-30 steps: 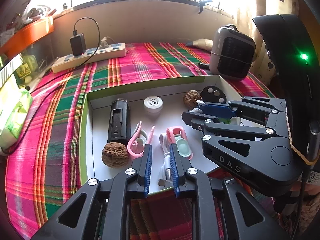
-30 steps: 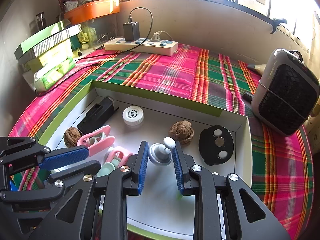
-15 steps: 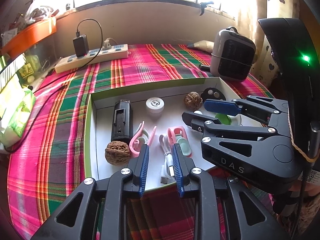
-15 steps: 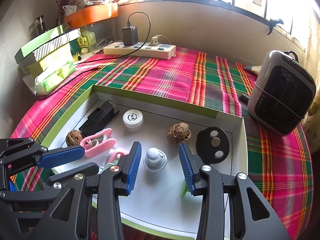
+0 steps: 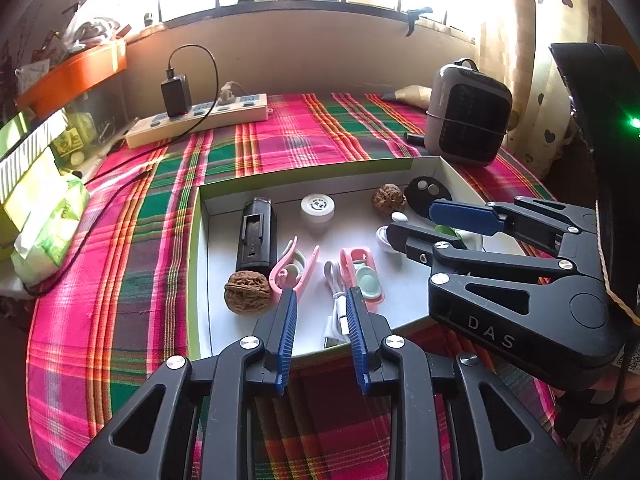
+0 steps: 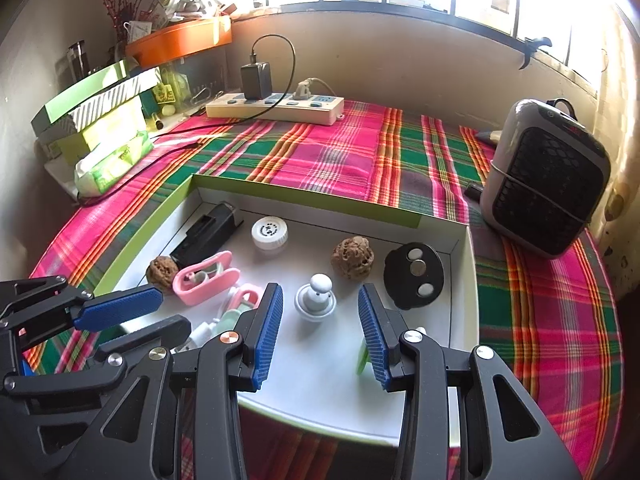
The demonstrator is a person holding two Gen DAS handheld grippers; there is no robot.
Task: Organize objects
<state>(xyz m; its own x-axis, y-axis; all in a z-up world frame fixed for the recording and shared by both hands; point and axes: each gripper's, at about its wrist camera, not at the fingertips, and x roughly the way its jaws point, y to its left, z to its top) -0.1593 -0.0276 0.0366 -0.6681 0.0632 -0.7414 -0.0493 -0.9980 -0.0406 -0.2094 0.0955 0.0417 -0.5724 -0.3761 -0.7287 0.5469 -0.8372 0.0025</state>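
Note:
A shallow white box with a green rim (image 5: 195, 240) (image 6: 176, 200) lies on the plaid cloth and holds small items: a black case (image 5: 256, 236), a white round cap (image 5: 317, 207), two walnuts (image 5: 247, 293) (image 6: 352, 257), pink clips (image 5: 294, 268) (image 5: 362, 272), a white cable (image 5: 336, 304), a black disc with three coins (image 6: 414, 275) and a white knob piece (image 6: 316, 300). My left gripper (image 5: 322, 316) is open and empty above the box's near edge. My right gripper (image 6: 320, 320) is open and empty, raised just behind the knob piece.
A grey heater (image 6: 546, 176) stands right of the box. A power strip with a black charger (image 6: 276, 106) lies at the back. Green-and-white packages (image 6: 104, 136) are stacked at the left. An orange shelf (image 6: 180, 40) is on the wall.
My right gripper opened wide, let go of the white knob piece and drew back. My left gripper opened a little and pulled back toward the box's near edge.

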